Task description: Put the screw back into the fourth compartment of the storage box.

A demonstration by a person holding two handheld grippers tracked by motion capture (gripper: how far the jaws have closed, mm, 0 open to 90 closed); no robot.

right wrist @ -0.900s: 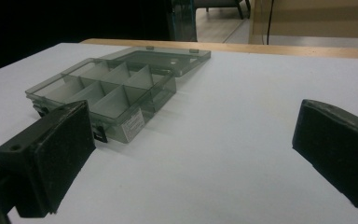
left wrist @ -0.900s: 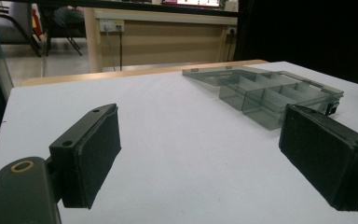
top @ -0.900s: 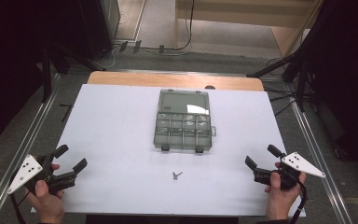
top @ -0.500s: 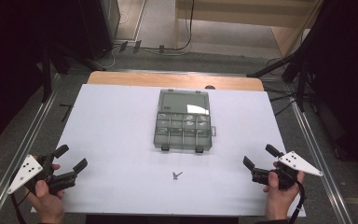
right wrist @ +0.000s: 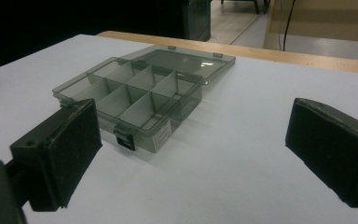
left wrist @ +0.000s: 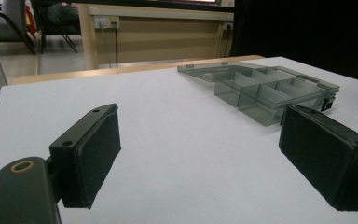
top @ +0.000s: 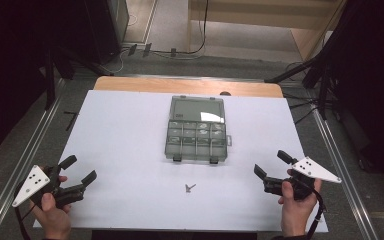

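My left gripper hovers over the near left corner of the white table, held in my left hand. Its jaws stand wide apart with nothing between them; in the left gripper view the two black pads frame bare white tabletop. My right gripper sits at the near right edge of the table, gripped by my right hand, the grey three-cornered plate on top pointing outward to the right. Its jaws are also spread wide and empty; in the right gripper view one pad rises at the left and the other at the right, with only table between.

The thing nearest both of my grippers is the clear compartment box, which lies in the middle of the table, well apart from either one. Its lid is flipped fully open and lies flat on the far side, hinged to the tray. The tray is split by dividers into small compartments; from the right gripper view those I can see look empty. Two dark latches hang on the tray's near wall.

A small dark piece, too small to identify, lies alone on the table between the box and the near edge, roughly midway between my grippers and touching nothing.
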